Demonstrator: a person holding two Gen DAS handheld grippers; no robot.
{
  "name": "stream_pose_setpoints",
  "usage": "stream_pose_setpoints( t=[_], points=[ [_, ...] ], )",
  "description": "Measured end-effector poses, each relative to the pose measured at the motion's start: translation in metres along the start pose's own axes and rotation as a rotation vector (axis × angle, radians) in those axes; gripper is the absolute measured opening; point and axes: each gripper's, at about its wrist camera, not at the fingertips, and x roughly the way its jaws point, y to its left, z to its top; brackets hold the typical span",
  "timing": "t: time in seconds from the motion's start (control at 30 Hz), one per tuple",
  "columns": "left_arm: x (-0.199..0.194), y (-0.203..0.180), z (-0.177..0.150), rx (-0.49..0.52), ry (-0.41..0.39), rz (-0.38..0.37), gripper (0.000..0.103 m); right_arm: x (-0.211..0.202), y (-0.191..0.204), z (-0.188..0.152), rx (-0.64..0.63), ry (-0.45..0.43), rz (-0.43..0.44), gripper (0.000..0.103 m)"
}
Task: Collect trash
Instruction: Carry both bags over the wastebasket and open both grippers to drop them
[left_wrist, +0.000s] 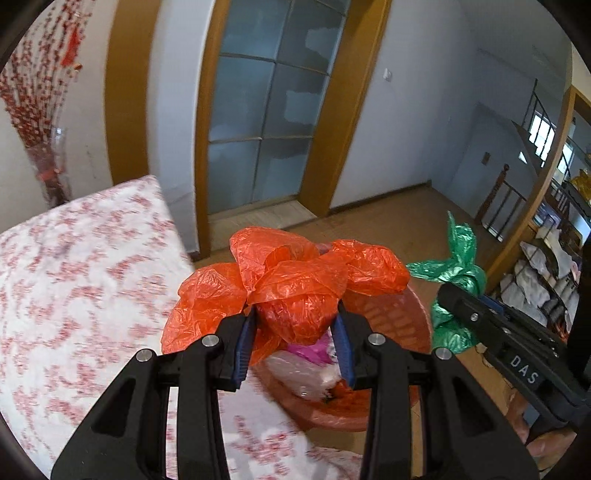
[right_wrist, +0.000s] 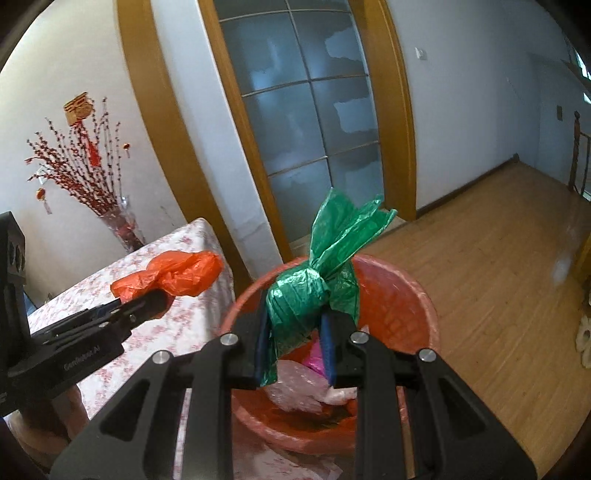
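My left gripper (left_wrist: 297, 325) is shut on a crumpled orange plastic bag (left_wrist: 295, 288), held above a round red bin (left_wrist: 402, 317) that has pink and white trash inside. In the left wrist view the right gripper (left_wrist: 476, 295) comes in from the right, holding the green bag (left_wrist: 454, 273). In the right wrist view my right gripper (right_wrist: 295, 332) is shut on a knotted green plastic bag (right_wrist: 314, 291) over the red bin (right_wrist: 399, 291). To the left there, the left gripper (right_wrist: 147, 299) holds the orange bag (right_wrist: 177, 273).
A table with a red-flowered white cloth (left_wrist: 74, 288) stands left of the bin. Behind are a wood-framed glass door (left_wrist: 266, 110), a vase of red branches (right_wrist: 92, 184) and a wooden floor (right_wrist: 498, 266). Shelves with clutter (left_wrist: 546, 266) stand at the right.
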Motion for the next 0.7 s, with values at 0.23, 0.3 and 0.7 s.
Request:
stream_pose_setpoints(
  t=[0.23,0.3,0.7],
  points=[
    [0.027,-0.02,-0.006,0.001,0.053,-0.049,0.038,0.015,-0.023,0.0,0.038,0.015,-0.022,0.025],
    [0.033,-0.025,-0.009,-0.002,0.069,-0.061,0.038,0.02,-0.029,0.001,0.046,0.017,-0.031,0.025],
    [0.054,-0.026,-0.021,-0.034,0.134,-0.047,0.062,0.041,-0.053,0.005,0.134,0.039,0.019,0.043]
  ],
)
